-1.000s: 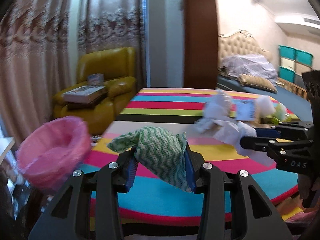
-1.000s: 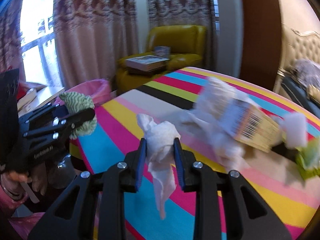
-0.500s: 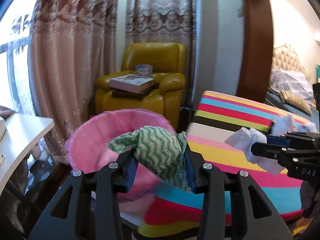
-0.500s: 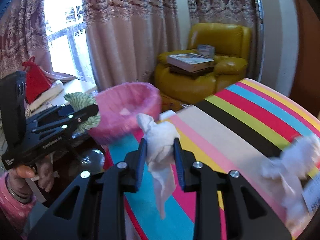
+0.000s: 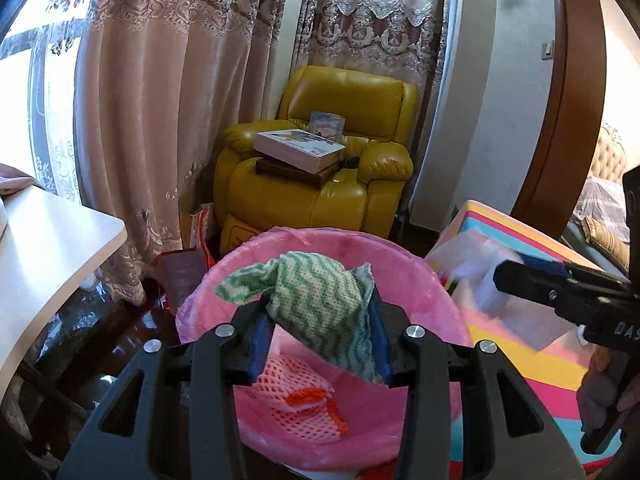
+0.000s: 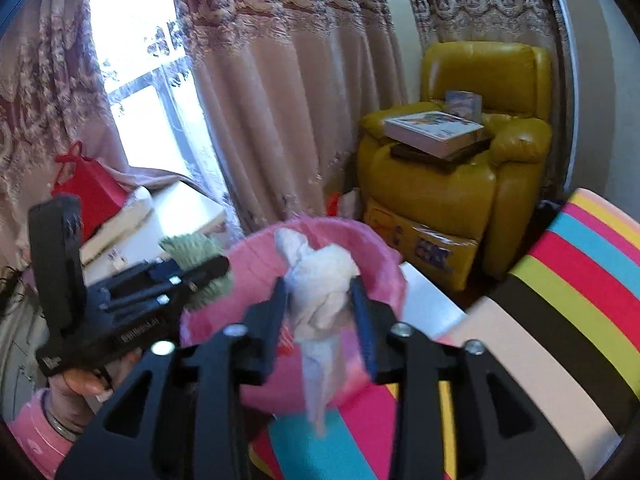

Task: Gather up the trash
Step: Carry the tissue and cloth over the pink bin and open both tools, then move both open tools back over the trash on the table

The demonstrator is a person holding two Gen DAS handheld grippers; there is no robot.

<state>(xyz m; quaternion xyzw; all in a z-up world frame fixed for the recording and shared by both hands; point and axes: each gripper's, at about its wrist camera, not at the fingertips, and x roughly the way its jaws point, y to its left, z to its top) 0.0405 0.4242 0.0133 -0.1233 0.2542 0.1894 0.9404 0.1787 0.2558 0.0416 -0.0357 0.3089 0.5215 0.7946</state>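
Note:
My left gripper (image 5: 320, 320) is shut on a green-and-white wavy cloth (image 5: 316, 300) and holds it over the open pink-lined trash bin (image 5: 424, 280). The bin holds a pink-and-orange net (image 5: 300, 404). My right gripper (image 6: 320, 300) is shut on a crumpled white tissue (image 6: 320, 284) whose tail hangs down, at the bin's rim (image 6: 384, 256) beside the striped table (image 6: 580, 288). The right gripper also shows in the left wrist view (image 5: 520, 276), its tissue (image 5: 480, 272) blurred. The left gripper and cloth show in the right wrist view (image 6: 204, 268).
A yellow armchair (image 5: 320, 184) with books (image 5: 300, 148) stands behind the bin against pink curtains (image 5: 160, 100). A white desk (image 5: 44, 248) is at the left, with a red bag (image 6: 88, 188) on it. A wooden door frame (image 5: 576, 100) rises at the right.
Both grippers swung left from over the striped table to the pink bin. The cloth now hangs over the bin's opening and the tissue is at its rim. Both stay shut.

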